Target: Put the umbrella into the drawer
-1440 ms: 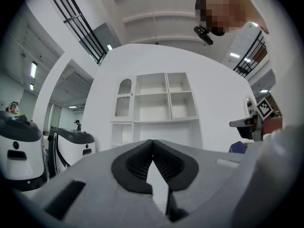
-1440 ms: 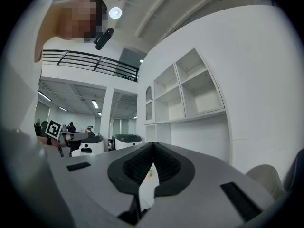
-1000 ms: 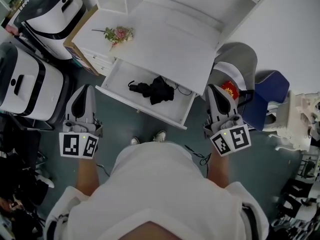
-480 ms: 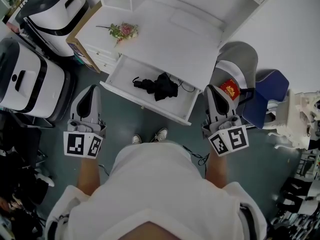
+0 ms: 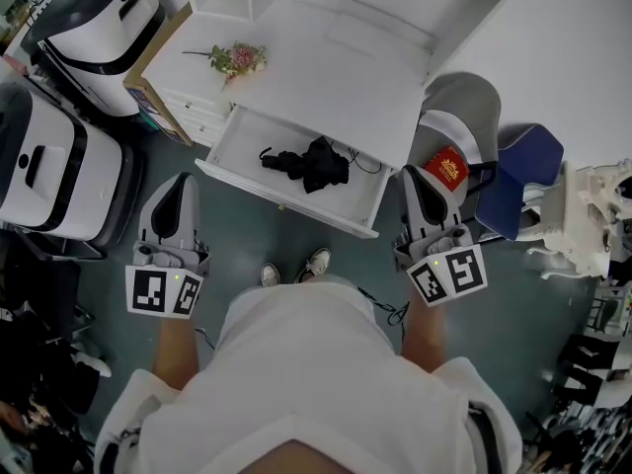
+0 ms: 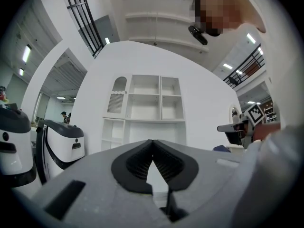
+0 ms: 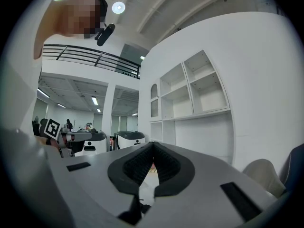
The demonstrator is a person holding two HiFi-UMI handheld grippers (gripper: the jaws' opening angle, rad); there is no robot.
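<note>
My left claw (image 6: 152, 141) is closed: both jaws meet at the tips, with nothing between them. My right claw (image 7: 152, 144) is in the same condition, jaws together and empty. Each claw points forward and about level, one on either side of my body, above the floor (image 5: 229, 233) and touching no furniture.

The drawer (image 5: 284, 203) stands pulled out between the two claws and ahead of them. The left claw is near its left front corner. The right claw is just beside its right front corner.

The umbrella (image 5: 308, 164) is black and loosely folded. It lies inside the drawer, on the drawer bottom, right of centre.

The white worktop (image 5: 336, 77) overhangs the rear of the drawer. A flower sprig (image 5: 237, 59) lies on its back left area.

A grey chair (image 5: 464, 107) stands to the right, carrying a red packet (image 5: 447, 166). Two white machines (image 5: 54, 166) stand to the left. My shoes (image 5: 316, 262) are on the floor, just short of the drawer front.
</note>
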